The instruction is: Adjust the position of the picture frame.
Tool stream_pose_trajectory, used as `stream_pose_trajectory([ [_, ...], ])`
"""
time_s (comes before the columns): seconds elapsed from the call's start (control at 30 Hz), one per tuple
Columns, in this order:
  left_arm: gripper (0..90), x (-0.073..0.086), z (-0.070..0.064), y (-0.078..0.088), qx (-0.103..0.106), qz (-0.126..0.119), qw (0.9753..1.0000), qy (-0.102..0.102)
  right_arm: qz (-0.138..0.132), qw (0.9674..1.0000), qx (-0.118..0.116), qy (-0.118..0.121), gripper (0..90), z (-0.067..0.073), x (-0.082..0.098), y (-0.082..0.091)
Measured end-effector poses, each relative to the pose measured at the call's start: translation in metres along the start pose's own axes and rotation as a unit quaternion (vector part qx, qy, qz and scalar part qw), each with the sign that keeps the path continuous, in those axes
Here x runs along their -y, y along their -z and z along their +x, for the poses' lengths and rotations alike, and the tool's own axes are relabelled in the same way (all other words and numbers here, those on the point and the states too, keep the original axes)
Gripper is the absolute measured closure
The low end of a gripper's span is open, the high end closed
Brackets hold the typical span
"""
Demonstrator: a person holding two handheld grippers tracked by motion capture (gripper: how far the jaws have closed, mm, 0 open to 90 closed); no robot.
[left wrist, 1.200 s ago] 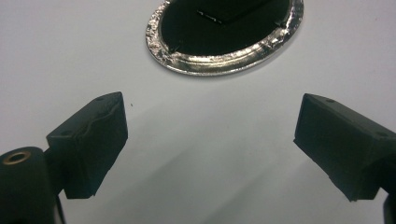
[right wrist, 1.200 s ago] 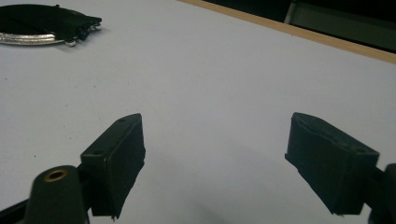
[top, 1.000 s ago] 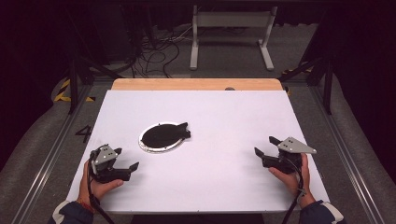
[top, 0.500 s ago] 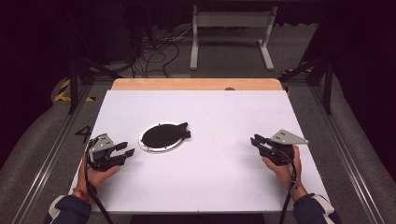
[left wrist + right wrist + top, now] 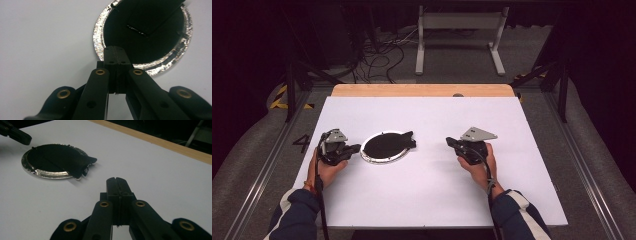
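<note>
A round silver-rimmed plate lies left of centre on the white table, with a flat black piece on it whose tab sticks out over the right rim. My left gripper sits just left of the plate, tips at its rim. Its jaws have just been closing and now stand shut with nothing between them. In the left gripper view the shut tips overlap the plate's rim. My right gripper rests a short way right of the plate. It too has just closed and is shut and empty.
The white tabletop ends in a wooden strip along the far edge. Beyond it are floor cables and a metal stand. In the right gripper view the left gripper's jaw shows behind the plate.
Both hands have moved inward toward the plate, the right one farther. Both grippers' jaws went from open to shut, with nothing taken hold of.
</note>
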State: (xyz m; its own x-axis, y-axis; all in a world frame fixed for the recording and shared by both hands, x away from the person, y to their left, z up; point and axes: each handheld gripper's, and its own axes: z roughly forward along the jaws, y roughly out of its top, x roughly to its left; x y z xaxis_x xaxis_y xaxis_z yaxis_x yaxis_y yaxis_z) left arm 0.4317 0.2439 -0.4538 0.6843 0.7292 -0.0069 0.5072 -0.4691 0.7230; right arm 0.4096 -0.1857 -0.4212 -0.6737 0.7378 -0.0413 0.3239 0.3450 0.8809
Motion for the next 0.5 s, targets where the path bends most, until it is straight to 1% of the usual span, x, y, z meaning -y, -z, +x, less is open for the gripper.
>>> stream_pose_trajectory([
  [0.07,89.7,0.001,0.000,-0.005,-0.005,0.019,0.9998,0.000,0.006,0.9999,-0.014,-0.008,90.0,0.004,-0.005,-0.011],
  [0.1,89.8,0.001,0.001,-0.005,-0.001,0.017,0.9998,0.004,0.014,0.9997,-0.020,-0.005,90.0,0.007,-0.008,-0.020],
  [0.13,89.8,0.002,0.001,-0.005,-0.002,0.018,0.9998,0.010,0.017,0.9996,-0.023,-0.006,90.0,0.009,-0.009,-0.024],
  [0.17,89.8,0.003,0.004,-0.005,-0.002,0.022,0.9997,0.007,0.022,0.9994,-0.027,-0.008,90.0,0.011,-0.011,-0.030],
  [0.2,89.8,0.005,0.004,-0.007,0.005,0.019,0.9995,0.023,0.030,0.9991,-0.029,-0.004,90.0,0.012,-0.012,-0.038],
  [0.27,89.8,0.006,0.008,-0.007,0.014,0.013,0.9993,0.033,0.043,0.9984,-0.037,-0.004,90.0,0.014,-0.014,-0.050],
  [0.3,89.8,0.006,0.008,-0.007,0.014,0.013,0.9993,0.033,0.043,0.9984,-0.037,-0.004,90.0,0.014,-0.014,-0.050],
  [0.33,89.8,0.007,0.010,-0.008,0.020,0.010,0.9991,0.035,0.054,0.9977,-0.040,0.001,90.0,0.016,-0.016,-0.057],
  [0.37,89.8,0.008,0.012,-0.009,0.026,0.005,0.9989,0.040,0.067,0.9969,-0.040,0.008,90.0,0.016,-0.018,-0.068],
  [0.4,89.8,0.008,0.013,-0.009,0.033,0.005,0.9986,0.041,0.067,0.9969,-0.040,0.008,90.0,0.016,-0.018,-0.068],
  [0.47,89.8,0.007,0.014,-0.011,0.036,0.003,0.9985,0.041,0.082,0.9959,-0.036,0.010,90.0,0.015,-0.018,-0.077],
  [0.5,89.8,0.006,0.013,-0.011,0.036,0.003,0.9983,0.046,0.089,0.9953,-0.037,0.008,90.0,0.014,-0.017,-0.081],
])
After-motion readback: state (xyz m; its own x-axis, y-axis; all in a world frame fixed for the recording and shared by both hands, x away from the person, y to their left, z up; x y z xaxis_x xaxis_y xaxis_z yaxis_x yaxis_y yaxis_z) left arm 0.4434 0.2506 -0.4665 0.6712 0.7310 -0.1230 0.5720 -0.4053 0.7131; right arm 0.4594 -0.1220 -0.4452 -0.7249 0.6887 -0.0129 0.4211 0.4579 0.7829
